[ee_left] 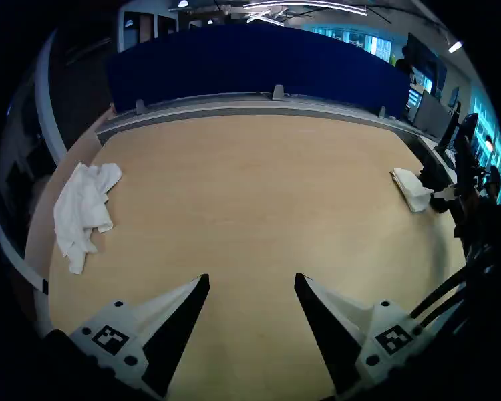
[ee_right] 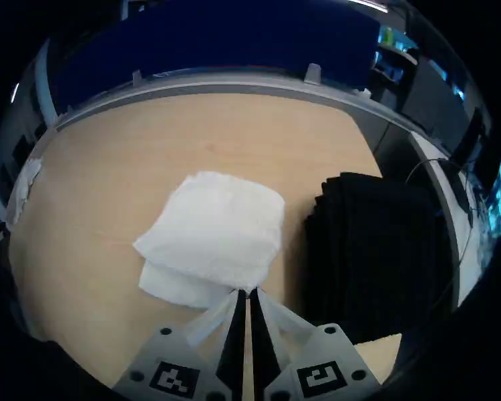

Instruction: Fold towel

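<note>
right claw (ee_right: pixel 248 297) pressed together at near edge of folded towel (ee_right: pixel 214 227), left claw (ee_left: pixel 250 284) low, spread wide over table (ee_left: pixel 250 187)

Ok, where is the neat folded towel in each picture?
Left gripper view: the folded towel looks small and far off, at the right edge of the table.
Right gripper view: the folded towel is big in the middle, just ahead of the right gripper, with a black pile to its right.
Shared landmark: the blue divider along the table's far edge.
</note>
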Demonstrator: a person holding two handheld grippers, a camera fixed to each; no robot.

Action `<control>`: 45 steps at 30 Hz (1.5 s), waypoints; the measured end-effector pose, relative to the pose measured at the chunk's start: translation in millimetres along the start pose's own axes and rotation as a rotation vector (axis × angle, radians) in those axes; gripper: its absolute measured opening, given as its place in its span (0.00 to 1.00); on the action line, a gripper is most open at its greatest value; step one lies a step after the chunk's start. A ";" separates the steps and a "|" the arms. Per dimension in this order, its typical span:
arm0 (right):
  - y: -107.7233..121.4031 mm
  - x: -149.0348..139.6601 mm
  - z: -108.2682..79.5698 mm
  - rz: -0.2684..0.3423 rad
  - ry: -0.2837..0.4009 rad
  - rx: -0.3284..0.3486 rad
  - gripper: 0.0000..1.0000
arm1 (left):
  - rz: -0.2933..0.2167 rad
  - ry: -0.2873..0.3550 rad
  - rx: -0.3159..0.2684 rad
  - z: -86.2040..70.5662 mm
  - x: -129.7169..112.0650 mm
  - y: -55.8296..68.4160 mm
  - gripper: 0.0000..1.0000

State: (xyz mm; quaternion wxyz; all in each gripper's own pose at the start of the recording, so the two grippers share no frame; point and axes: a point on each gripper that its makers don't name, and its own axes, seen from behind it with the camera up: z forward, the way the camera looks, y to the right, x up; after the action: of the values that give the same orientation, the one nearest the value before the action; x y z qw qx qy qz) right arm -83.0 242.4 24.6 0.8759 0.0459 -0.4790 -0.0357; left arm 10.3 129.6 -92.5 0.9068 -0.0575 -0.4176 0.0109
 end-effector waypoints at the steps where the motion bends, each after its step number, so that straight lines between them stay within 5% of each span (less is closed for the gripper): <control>1: 1.7 -2.5 1.1 0.006 -0.006 -0.006 0.04 | 0.001 0.000 0.000 -0.1 0.2 0.1 0.94; 25: 21.7 -34.3 9.0 0.070 -0.072 -0.090 0.15 | 0.015 -0.004 -0.003 0.8 -0.2 1.9 0.95; 37: 14.5 -33.8 -4.6 0.067 -0.030 -0.086 0.76 | 0.023 0.000 -0.019 0.0 2.0 6.6 0.95; 45: 7.7 -29.4 -13.6 0.050 0.008 -0.089 0.85 | 0.033 0.003 -0.029 0.3 4.5 9.1 0.95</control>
State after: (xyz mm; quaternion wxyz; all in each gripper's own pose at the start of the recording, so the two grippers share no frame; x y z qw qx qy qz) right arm -87.2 253.8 -6.4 0.8795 -0.0049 -0.4746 -0.0349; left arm 13.3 139.0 -89.9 0.9062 -0.0775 -0.4153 0.0197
